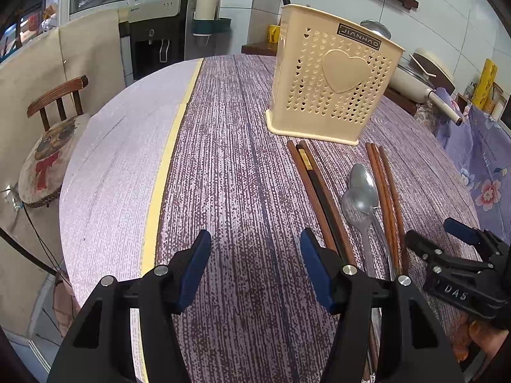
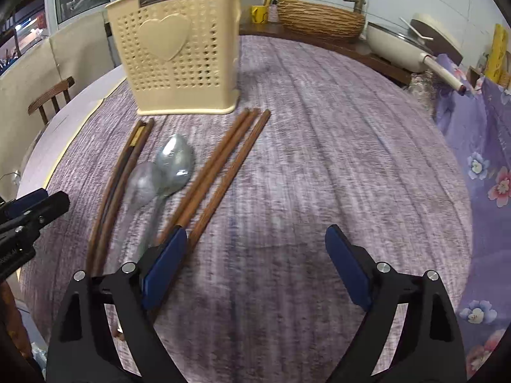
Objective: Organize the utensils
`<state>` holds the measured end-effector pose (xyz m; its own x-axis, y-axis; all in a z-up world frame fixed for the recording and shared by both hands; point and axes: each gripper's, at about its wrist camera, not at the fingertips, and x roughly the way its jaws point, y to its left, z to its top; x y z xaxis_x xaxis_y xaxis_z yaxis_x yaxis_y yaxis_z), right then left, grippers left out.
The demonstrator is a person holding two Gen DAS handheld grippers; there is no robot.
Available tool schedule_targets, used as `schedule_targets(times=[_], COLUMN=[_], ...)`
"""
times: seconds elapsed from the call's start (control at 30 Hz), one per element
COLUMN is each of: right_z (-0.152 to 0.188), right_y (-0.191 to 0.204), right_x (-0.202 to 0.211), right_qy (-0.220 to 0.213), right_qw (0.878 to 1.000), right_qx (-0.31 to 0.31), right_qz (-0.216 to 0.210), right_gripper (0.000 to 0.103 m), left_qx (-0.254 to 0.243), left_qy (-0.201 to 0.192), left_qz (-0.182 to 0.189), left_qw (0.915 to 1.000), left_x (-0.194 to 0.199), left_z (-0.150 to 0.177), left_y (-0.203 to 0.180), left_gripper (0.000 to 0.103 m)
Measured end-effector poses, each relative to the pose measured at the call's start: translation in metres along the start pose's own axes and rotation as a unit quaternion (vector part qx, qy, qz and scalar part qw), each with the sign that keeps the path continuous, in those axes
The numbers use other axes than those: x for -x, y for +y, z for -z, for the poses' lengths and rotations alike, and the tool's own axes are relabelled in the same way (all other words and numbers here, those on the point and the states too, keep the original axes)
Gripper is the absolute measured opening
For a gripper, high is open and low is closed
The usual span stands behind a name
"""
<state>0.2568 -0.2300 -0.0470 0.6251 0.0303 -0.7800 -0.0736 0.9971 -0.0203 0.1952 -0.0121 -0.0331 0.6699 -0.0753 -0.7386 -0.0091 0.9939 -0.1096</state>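
A cream perforated utensil holder (image 1: 332, 76) with a heart on its side stands upright on the table; it also shows in the right wrist view (image 2: 182, 54). A spoon bowl (image 1: 375, 28) pokes out of its top. In front of it lie a left bundle of brown chopsticks (image 1: 314, 185) (image 2: 123, 175), two metal spoons (image 1: 361, 191) (image 2: 166, 169) and a right bundle of chopsticks (image 1: 386, 198) (image 2: 220, 172). My left gripper (image 1: 255, 268) is open and empty, left of the utensils. My right gripper (image 2: 255, 265) is open and empty, its left finger (image 2: 166, 261) over the right chopsticks' near ends.
The round table has a purple woven cloth (image 1: 230, 166) with a pale strip on the left. A wooden chair (image 1: 54, 134) stands off the left edge. A woven basket (image 2: 319, 19), a cream pan (image 2: 402, 48) and a yellow mug (image 2: 259, 13) sit on the counter behind.
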Motion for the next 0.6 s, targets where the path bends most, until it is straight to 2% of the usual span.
schedule_targets(times=[0.17, 0.3, 0.6], right_z=[0.003, 0.0, 0.005], right_y=[-0.025, -0.02, -0.016], right_x=[0.003, 0.002, 0.005], right_qy=[-0.002, -0.001, -0.007], right_qw=[0.999, 0.998, 0.998], right_qx=[-0.045, -0.044, -0.043], right_qz=[-0.022, -0.043, -0.045], right_gripper=[0.079, 0.077, 0.076], left_qx=[-0.008, -0.024, -0.082], left_qy=[0.002, 0.009, 0.033], left_qz=[0.01, 0.035, 0.074], left_qw=[0.9999, 0.9991, 0.9934], left_x=[-0.002, -0.005, -0.017], left_z=[-0.002, -0.005, -0.005], left_y=[-0.01, -0.024, -0.058], left_gripper=[0.054, 0.043, 0.036])
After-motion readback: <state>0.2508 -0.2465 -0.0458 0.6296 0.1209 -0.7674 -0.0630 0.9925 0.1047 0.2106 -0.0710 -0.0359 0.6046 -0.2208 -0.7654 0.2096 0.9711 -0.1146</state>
